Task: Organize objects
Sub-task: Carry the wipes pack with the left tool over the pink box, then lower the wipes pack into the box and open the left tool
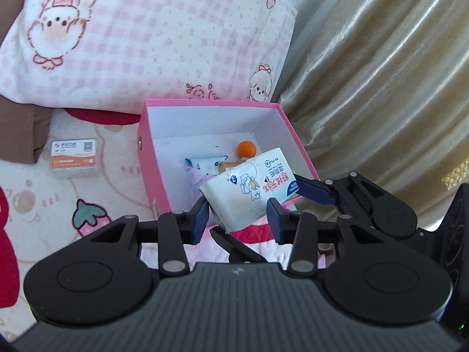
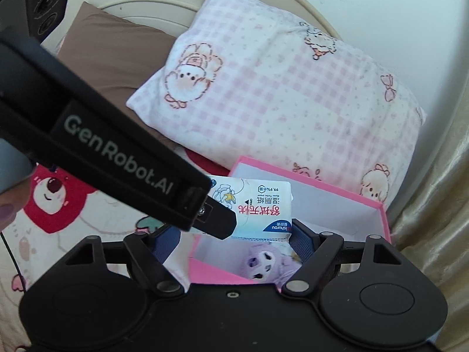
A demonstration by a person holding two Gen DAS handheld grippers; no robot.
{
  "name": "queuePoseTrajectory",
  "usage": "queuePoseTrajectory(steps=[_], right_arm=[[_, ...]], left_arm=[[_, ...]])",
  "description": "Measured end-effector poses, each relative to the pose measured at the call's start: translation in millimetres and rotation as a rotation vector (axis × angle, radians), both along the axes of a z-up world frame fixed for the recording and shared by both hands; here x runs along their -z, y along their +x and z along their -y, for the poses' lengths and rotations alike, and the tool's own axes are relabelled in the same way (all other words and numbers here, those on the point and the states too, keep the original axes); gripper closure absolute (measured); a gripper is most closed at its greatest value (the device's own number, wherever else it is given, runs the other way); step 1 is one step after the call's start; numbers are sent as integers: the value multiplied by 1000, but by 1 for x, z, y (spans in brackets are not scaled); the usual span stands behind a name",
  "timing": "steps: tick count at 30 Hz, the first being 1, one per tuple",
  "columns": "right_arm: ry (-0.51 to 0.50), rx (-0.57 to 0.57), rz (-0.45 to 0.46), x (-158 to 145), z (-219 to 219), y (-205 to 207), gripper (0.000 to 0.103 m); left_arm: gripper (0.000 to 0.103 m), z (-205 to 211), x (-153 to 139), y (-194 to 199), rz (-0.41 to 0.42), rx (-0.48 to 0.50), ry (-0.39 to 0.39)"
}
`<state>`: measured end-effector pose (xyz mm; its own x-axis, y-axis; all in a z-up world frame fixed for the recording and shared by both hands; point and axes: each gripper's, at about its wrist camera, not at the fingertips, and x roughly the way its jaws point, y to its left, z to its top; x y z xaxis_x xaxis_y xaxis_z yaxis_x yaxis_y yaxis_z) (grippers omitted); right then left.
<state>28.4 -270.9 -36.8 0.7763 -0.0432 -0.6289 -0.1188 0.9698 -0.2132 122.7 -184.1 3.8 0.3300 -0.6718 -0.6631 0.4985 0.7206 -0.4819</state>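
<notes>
A white wet-wipes pack (image 1: 249,193) with red lettering hangs over the near corner of the open pink box (image 1: 211,103). My left gripper (image 1: 237,218) is shut on its lower part, with a blue pad against each side. In the right wrist view the same pack (image 2: 263,205) sits between the fingers of my right gripper (image 2: 233,242), which stands open. Its right pad touches the pack's corner and a gap shows on the left. The left gripper's finger (image 2: 218,224) crosses over the pack. Inside the box lie a purple plush (image 2: 263,261), an orange ball (image 1: 246,148) and a small packet (image 1: 208,161).
The box (image 2: 307,180) stands on a cartoon-print bedspread (image 1: 35,205), against a pink checked pillow (image 1: 146,38). A gold curtain (image 1: 381,88) hangs close on the right. A small clear card case (image 1: 73,158) lies left of the box. A brown pillow (image 2: 111,38) is behind.
</notes>
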Motion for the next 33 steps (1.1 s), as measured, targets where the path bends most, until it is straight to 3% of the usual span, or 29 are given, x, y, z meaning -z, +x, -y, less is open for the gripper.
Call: queuePoseTrajectory(steps=[9,12,18,21,25,29,33], right_arm=[[-64,65,-88,31,61,70,20],[-2,83,-120,45,83,91,20],[118,57,-237,70,119,139,17],[197,28,-259,81,132,155,16],[210,30,-287,94,141,169,16],[264,72,-346,101,152,178,17],[250,139,-327,96,154,174,16]], left_arm=[[62,73,41,76,-108,5,20],[62,90,57,91,-104,-10,37],[62,101,98,136,-209,-82,28],[62,109,106,148,-186,-108,70],[62,118,117,158,-201,-112,87],[62,126,124,163,-183,-91,112],[59,129,120,164,-176,-84,105]])
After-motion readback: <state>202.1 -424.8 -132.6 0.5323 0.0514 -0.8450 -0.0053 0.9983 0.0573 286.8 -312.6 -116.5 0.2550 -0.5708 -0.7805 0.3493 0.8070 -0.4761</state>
